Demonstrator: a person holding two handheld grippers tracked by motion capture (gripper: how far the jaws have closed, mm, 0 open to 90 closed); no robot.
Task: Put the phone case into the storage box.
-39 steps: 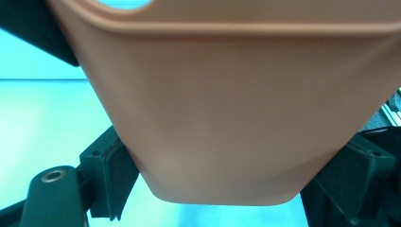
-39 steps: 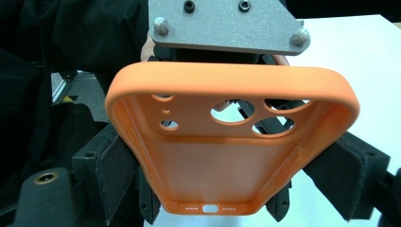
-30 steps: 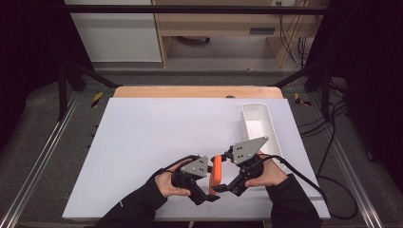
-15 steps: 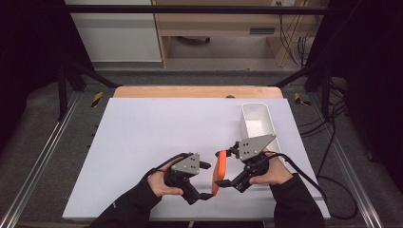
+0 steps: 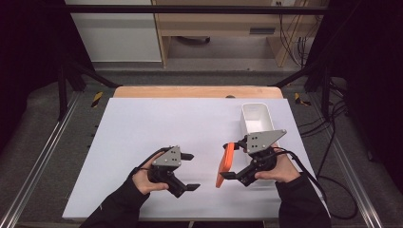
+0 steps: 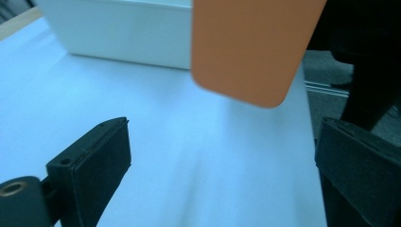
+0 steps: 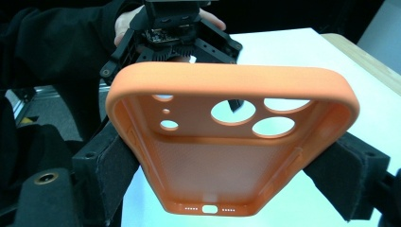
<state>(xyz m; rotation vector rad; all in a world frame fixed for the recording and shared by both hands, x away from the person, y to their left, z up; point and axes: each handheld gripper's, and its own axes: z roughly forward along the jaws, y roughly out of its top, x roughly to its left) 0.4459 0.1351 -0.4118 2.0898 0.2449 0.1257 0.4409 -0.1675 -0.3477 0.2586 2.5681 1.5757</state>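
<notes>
Right gripper (image 5: 231,158) clamps orange phone case (image 5: 225,164) by its edges, presumably for transfer to white bin (image 5: 256,118); left gripper (image 5: 190,171), jaws just opened, holds nothing.

- The phone case (image 5: 225,164) is being held on edge above the table (image 5: 142,123), between the two grippers.
- The left gripper (image 5: 189,171) is being kept apart to its left.
- The right gripper (image 5: 227,159) is being kept at its right side.
- The bin (image 5: 257,124) is being seen behind, on the table.
</notes>
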